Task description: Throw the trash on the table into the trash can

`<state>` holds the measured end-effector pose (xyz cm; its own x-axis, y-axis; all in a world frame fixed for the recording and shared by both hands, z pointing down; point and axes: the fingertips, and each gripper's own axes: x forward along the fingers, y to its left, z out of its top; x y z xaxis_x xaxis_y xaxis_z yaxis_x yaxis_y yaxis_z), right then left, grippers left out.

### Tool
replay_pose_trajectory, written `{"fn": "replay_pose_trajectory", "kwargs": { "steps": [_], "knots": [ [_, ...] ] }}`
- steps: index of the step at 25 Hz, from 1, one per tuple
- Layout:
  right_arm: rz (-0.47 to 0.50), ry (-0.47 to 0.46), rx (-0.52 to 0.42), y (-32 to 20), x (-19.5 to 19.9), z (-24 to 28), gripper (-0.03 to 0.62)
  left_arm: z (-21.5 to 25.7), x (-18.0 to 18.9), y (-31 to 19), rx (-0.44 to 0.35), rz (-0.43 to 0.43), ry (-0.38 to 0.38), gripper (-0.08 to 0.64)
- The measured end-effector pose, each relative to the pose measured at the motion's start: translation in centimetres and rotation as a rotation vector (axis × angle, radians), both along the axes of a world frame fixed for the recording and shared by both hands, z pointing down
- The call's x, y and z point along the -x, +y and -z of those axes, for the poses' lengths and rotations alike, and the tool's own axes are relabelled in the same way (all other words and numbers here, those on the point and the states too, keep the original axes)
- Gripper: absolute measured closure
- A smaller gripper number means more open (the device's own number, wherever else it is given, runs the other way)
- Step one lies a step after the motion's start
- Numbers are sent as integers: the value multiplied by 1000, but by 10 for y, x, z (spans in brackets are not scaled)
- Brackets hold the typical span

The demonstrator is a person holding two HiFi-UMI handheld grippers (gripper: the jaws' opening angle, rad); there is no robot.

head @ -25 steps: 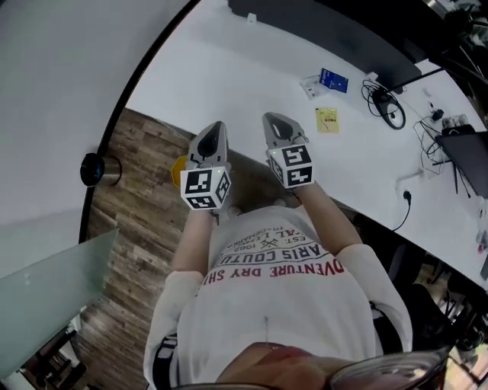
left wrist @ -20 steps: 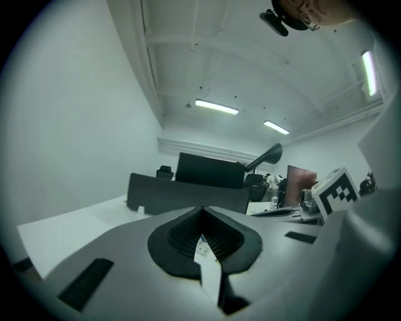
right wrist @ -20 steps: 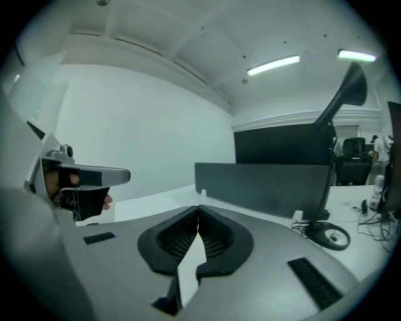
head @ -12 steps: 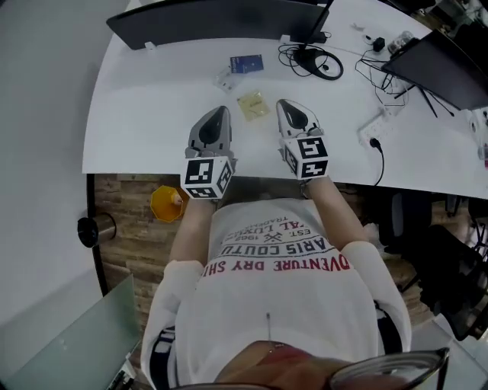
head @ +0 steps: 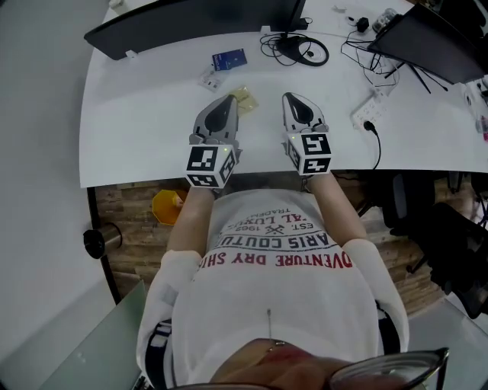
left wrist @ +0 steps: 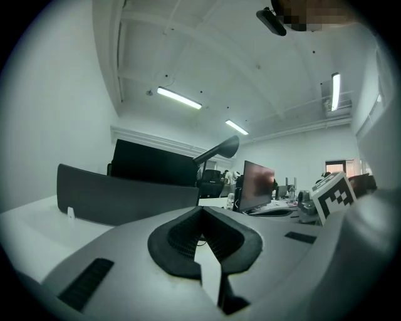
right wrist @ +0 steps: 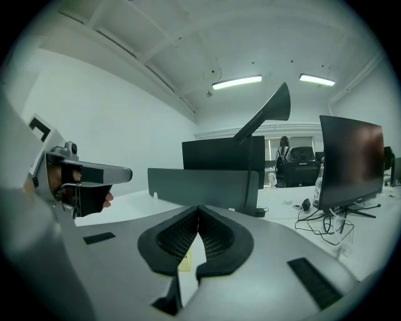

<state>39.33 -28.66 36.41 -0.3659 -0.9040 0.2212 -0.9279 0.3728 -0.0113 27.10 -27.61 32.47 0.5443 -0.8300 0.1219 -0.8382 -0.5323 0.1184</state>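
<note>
The person had swung round to face the table [head: 137, 114] squarely since a second before. Both grippers, then over its corner, had come in over the top. The left gripper [head: 227, 100] had its jaws pressed together with nothing between them. The right gripper [head: 293, 98], at its 3 o'clock, was likewise closed and empty.

The yellow packet [head: 245, 97] lay flat on the table just beside the left gripper's tip, at its 1 o'clock, partly hidden behind that tip. Further on, at 11 o'clock, lay a clear wrapper [head: 207, 76], and beyond it a blue card [head: 229, 59]. A monitor [head: 191, 19] stood along the far edge, with cables [head: 301, 49] coiled at 12 o'clock of the right gripper.

The orange bin [head: 160, 209] stood on the floor under the near edge, at 7 o'clock of the left gripper, well apart from the packet. Something small and pale sat inside it against the right wall; what it was I could not tell.
</note>
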Motion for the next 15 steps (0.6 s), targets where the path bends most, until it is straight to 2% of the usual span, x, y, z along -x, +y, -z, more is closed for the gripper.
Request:
{"fn": "replay_pose_trajectory", "kwargs": {
  "steps": [10, 15],
  "knots": [
    [20, -33, 60, -8, 8, -15, 566, -13, 12, -4, 42, 44, -9, 537],
    [96, -9, 171, -13, 20, -47, 566, -29, 20, -4, 85, 93, -1, 537]
  ]
}}
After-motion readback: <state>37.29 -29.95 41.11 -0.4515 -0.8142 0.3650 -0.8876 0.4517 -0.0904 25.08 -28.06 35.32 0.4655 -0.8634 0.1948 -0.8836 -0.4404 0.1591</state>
